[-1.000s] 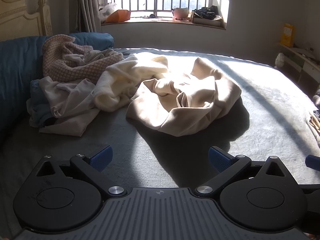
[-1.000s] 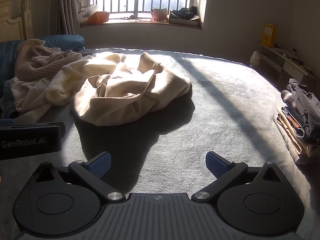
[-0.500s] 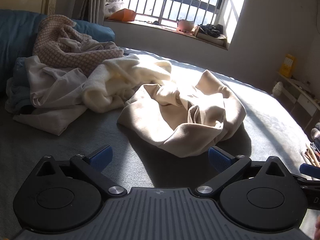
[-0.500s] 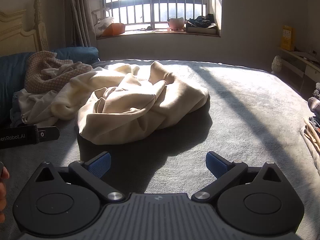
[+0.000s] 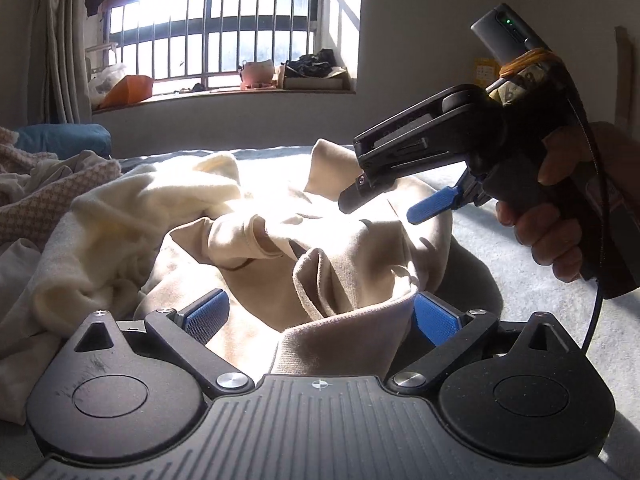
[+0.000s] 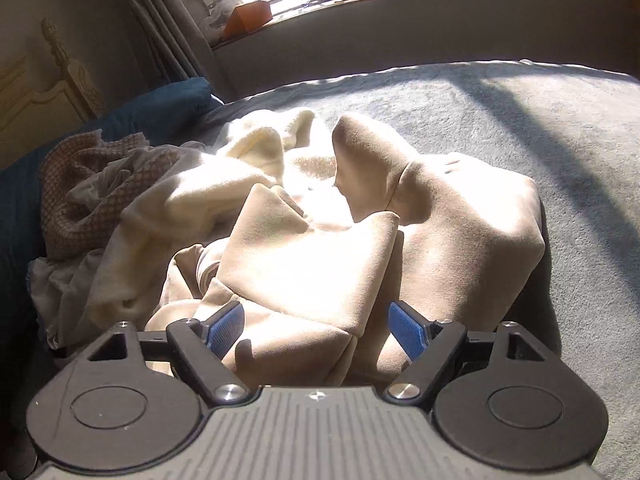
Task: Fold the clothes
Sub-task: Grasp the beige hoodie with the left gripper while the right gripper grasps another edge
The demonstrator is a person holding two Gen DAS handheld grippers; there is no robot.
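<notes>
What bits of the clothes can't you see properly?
1. Beige cloth, both views: crumpled, and glare whitens its middle, so its kind is unclear.
2. Its near edge, left wrist view: hidden behind the left gripper.
3. Checked cloth, right wrist view: partly under other clothes, in shade.
4. Things on the sill: too small.

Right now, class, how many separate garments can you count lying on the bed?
4, perhaps more beneath: beige top nearest, cream knit behind it, checked garment far left, pale cloth under that.
</notes>
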